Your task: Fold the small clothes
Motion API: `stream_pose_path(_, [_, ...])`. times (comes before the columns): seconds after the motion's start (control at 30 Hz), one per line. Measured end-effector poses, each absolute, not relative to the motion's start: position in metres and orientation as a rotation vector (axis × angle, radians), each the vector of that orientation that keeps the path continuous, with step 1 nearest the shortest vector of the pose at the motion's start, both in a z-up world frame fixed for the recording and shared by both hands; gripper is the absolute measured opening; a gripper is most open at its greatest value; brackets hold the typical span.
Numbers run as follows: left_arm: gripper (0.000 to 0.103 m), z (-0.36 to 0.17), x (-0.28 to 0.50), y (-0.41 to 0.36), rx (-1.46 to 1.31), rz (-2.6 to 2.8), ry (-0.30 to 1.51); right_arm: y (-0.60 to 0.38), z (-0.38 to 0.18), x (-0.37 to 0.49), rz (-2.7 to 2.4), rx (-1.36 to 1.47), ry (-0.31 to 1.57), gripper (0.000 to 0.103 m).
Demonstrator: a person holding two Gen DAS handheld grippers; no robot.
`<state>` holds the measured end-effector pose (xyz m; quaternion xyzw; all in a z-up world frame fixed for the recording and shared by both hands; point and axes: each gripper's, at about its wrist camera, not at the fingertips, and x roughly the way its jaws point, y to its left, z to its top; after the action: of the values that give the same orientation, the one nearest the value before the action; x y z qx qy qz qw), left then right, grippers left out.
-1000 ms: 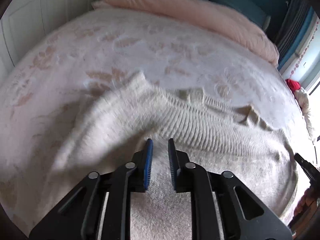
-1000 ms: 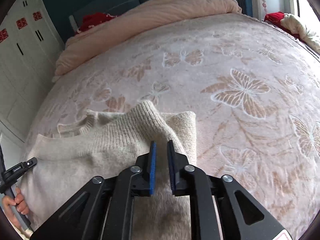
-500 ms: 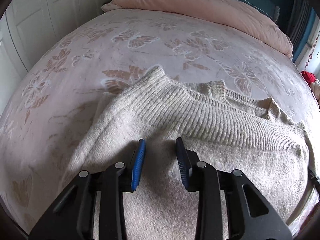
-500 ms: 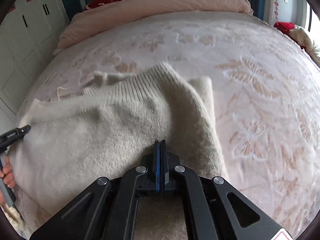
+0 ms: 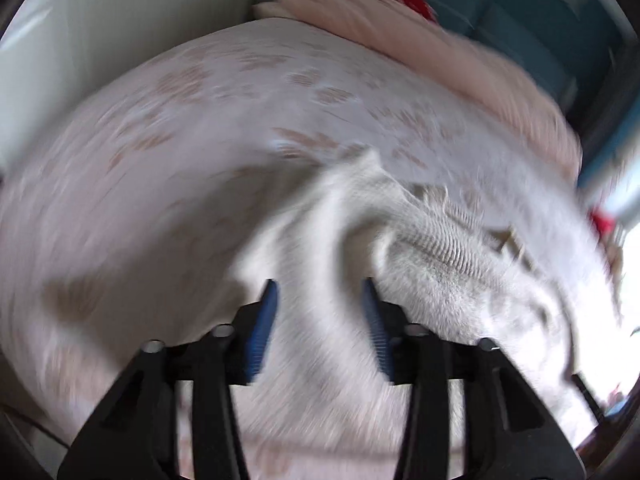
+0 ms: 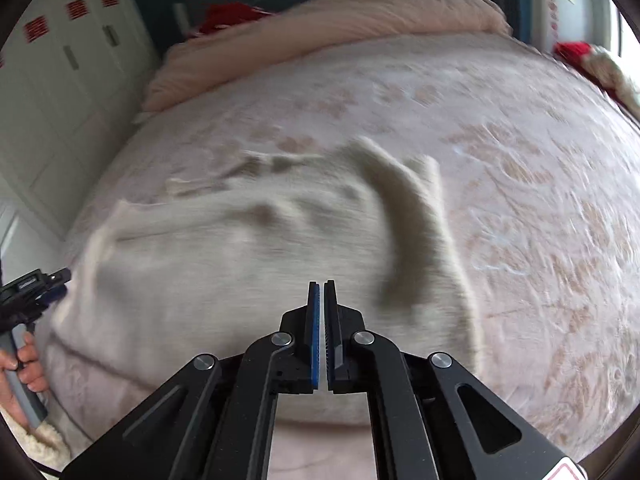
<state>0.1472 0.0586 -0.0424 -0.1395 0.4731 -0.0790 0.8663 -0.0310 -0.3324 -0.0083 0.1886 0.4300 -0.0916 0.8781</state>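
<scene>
— Tool first: how do the two stand?
— Left tool [image 5: 318, 320] has its blue pads spread wide, gripping nothing; the knit only lies in the gap between them. Right tool [image 6: 321, 320] has its pads drawn together with just a sliver of gap. Whether any cloth is pinched there, I cannot tell.

— Now biggest thing down. What carries it all?
— The bed [image 6: 540, 200], under a pale pink cover with a butterfly pattern. A rolled pink quilt [image 6: 360, 12] lies along its far edge, with something red [image 6: 230, 16] behind it. White cupboard doors [image 6: 60, 80] stand to one side.

— And the garment?
— A cream knitted sweater [image 6: 220, 260] lies spread on the bed, straight ahead of the right tool and reaching back under its tip. One side is folded over, forming a ridge [image 6: 404, 224] that runs away from the tool. In the left wrist view the sweater [image 5: 440, 272] sits ahead and to the right, its ribbed band [image 5: 452, 236] just beyond the right pad. That view is heavily blurred.

— Anything smaller?
— At the sweater's left edge in the right wrist view, the left tool's tip [image 6: 48, 284] touches the knit, and the person's hand [image 6: 24, 364] holds its handle.
</scene>
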Motion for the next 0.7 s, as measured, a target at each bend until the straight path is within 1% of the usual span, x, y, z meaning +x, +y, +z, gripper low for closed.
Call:
stream_pose_path(0.03, [0.057, -0.042, 0.139, 0.073, -0.345, -0.140, 0.991, -0.314, 0.001, -0.028, -0.146, 0.365, 0.888, 0.002])
stream_pose_path(0.1, [0.060, -0.046, 0.123, 0.100, -0.444, -0.081, 0.993, -0.285, 0.007, -0.018, -0.073, 0.328, 0.888, 0.002])
stream_pose_path(0.17, [0.065, -0.056, 0.107, 0.119, -0.577, -0.059, 1.009, -0.258, 0.007, -0.004, -0.007, 0.316, 0.897, 0.002])
stream_pose_path(0.27, [0.071, -0.069, 0.100, 0.120, -0.656, -0.053, 1.043, -0.221, -0.001, 0.020, 0.056, 0.303, 0.922, 0.002])
stream_pose_path(0.37, [0.072, -0.085, 0.109, 0.103, -0.636, -0.060, 1.088, -0.200, -0.018, 0.046, 0.071, 0.307, 0.968, 0.002])
stream_pose_path(0.47, [0.071, -0.095, 0.125, 0.087, -0.621, -0.072, 1.092, -0.191, -0.038, 0.067, 0.046, 0.287, 1.021, 0.002])
stream_pose_path(0.5, [0.063, -0.096, 0.128, 0.085, -0.615, -0.067, 1.081, -0.190, -0.048, 0.073, 0.038, 0.283, 1.054, 0.000])
stream_pose_path(0.53, [0.048, -0.096, 0.131, 0.084, -0.614, -0.071, 1.075, -0.190, -0.056, 0.078, 0.029, 0.281, 1.074, 0.000])
stream_pose_path(0.6, [0.032, -0.096, 0.137, 0.084, -0.660, -0.129, 1.074, -0.189, -0.067, 0.083, 0.022, 0.275, 1.074, 0.000])
stream_pose_path(0.63, [0.028, -0.092, 0.137, 0.085, -0.676, -0.154, 1.062, -0.188, -0.069, 0.084, 0.017, 0.260, 1.071, 0.000])
stream_pose_path(0.7, [0.025, -0.072, 0.132, 0.081, -0.657, -0.214, 1.006, -0.182, -0.071, 0.087, 0.001, 0.221, 1.075, 0.000])
